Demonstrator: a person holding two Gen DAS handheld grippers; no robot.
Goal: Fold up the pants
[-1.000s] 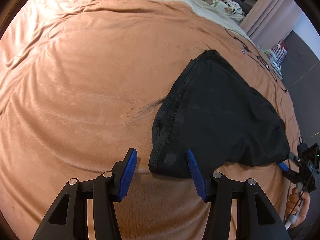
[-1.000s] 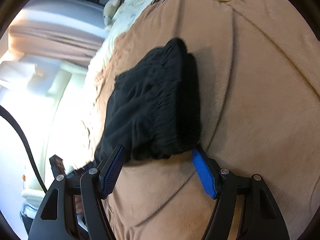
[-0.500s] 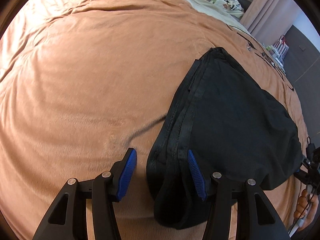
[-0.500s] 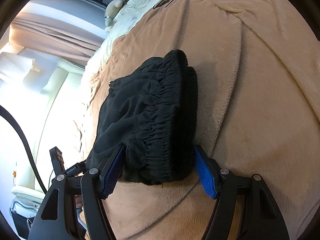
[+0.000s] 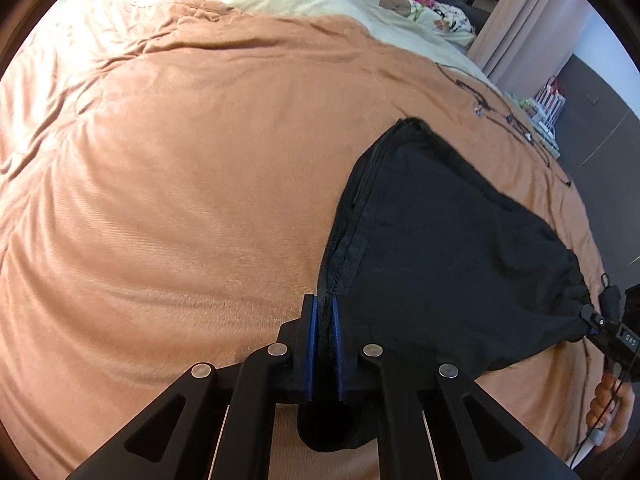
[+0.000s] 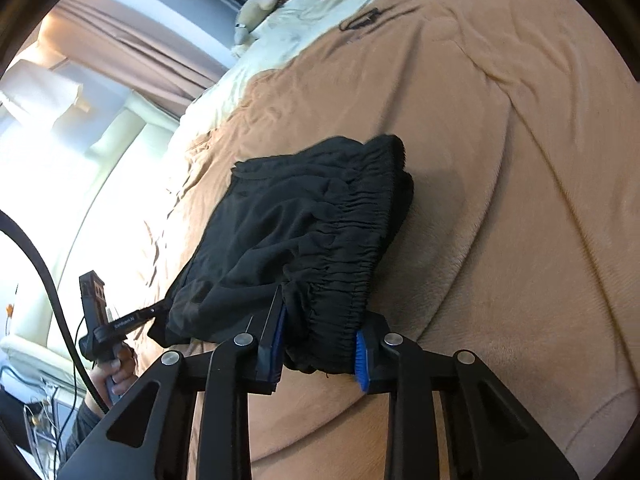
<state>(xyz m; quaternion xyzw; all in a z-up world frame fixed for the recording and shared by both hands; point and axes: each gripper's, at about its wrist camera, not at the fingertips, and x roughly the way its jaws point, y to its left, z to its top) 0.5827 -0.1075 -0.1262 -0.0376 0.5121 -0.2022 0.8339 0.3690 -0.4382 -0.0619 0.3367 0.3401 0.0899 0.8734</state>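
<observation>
- Landmark: black pants [image 5: 448, 240], already folded into a compact bundle, lying on the tan blanket [image 5: 180, 184] covering the bed.
- Left of pants: bare blanket, creased; cream bedding [image 5: 304, 0] beyond, at the far end.
- Left gripper [image 5: 325, 322] at the near hem corner of pants, jaws closed tight on the stacked edge seam; only a thin band of cloth shows between the blue pads.
- Right gripper [image 6: 320, 340] at the opposite near corner of pants, jaws clamped across the gathered elastic waistband [image 6: 360, 232], thicker wad, so a wider gap.
- Right of pants: thin cables [image 5: 500, 116] on blanket, well apart.
- Step, my read: both near corners pinched for 1 more fold.
- Next calls for lifting both corners together, evenly, carrying them over to the far edge without layers slipping.
</observation>
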